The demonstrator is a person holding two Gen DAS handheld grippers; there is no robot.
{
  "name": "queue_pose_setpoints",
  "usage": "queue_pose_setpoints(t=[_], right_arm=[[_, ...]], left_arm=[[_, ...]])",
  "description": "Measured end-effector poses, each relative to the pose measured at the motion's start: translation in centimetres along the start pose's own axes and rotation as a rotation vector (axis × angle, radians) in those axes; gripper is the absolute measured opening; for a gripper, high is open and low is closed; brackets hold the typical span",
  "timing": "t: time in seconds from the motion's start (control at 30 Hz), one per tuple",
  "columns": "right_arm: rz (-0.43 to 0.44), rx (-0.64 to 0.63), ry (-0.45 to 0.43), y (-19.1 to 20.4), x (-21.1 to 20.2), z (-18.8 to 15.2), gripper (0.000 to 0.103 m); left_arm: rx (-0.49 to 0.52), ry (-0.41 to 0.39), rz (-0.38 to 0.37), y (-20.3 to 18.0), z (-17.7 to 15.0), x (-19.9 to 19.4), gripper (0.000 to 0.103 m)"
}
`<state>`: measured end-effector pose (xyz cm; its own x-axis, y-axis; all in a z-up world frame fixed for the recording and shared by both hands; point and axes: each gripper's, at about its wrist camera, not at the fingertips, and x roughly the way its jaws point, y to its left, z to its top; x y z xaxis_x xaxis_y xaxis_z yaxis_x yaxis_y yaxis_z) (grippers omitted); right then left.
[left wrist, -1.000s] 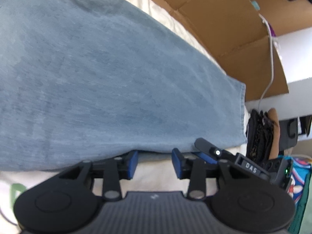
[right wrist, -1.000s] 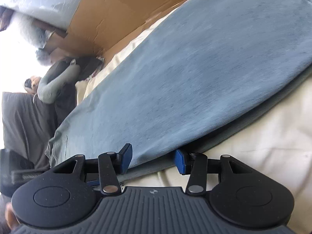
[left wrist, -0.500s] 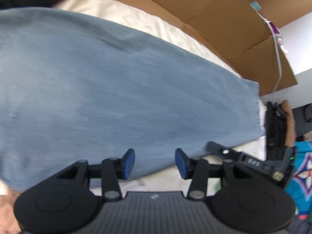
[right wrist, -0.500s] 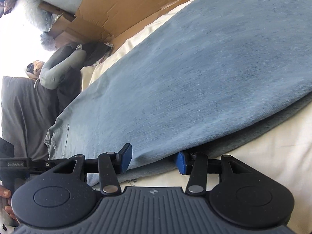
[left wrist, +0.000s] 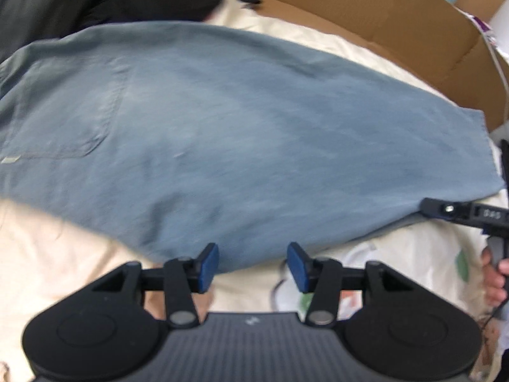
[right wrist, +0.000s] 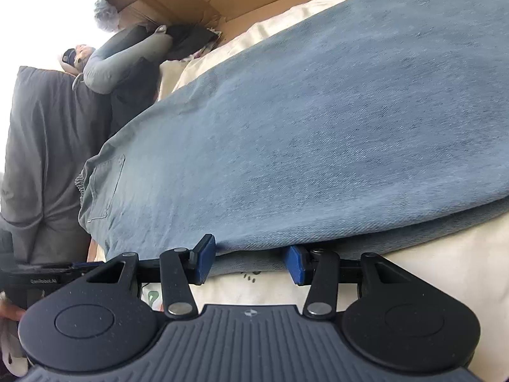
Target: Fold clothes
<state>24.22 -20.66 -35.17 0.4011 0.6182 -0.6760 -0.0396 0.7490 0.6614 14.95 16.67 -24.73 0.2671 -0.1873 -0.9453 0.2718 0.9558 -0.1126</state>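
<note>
Cream bedding (left wrist: 57, 248), flattened cardboard (left wrist: 366, 9) behind, perhaps a bright window (right wrist: 47, 16).

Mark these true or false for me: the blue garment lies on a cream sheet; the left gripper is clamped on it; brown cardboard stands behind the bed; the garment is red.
1. The blue garment lies on a cream sheet: true.
2. The left gripper is clamped on it: false, its jaws stand apart with nothing gripped.
3. Brown cardboard stands behind the bed: true.
4. The garment is red: false, it is faded blue.
</note>
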Motion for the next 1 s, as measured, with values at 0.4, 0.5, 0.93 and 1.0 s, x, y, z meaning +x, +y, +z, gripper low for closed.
queue_pose_setpoints(t=[0.4, 0.5, 0.93, 1.0], right_arm=[[0.034, -0.074, 0.045, 3.0, 2.6, -0.6, 0.062], [0.042, -0.114, 0.060, 3.9, 3.3, -0.6, 0.062], [0.081, -0.255, 0.117, 8.1, 6.3, -1.2, 0.062], [0.084, -0.292, 0.126, 9.1, 7.0, -1.5, 0.062]], left_arm=[[-0.034, -0.027, 0.121, 1.2, -2.0, 3.4, 0.053], [-0.087, -0.065, 0.125, 1.9, -1.4, 3.1, 0.055], [-0.185, -0.211, 0.154, 3.8, -0.7, 1.6, 0.055], [-0.209, -0.223, 0.148, 3.8, -0.7, 2.2, 0.056]])
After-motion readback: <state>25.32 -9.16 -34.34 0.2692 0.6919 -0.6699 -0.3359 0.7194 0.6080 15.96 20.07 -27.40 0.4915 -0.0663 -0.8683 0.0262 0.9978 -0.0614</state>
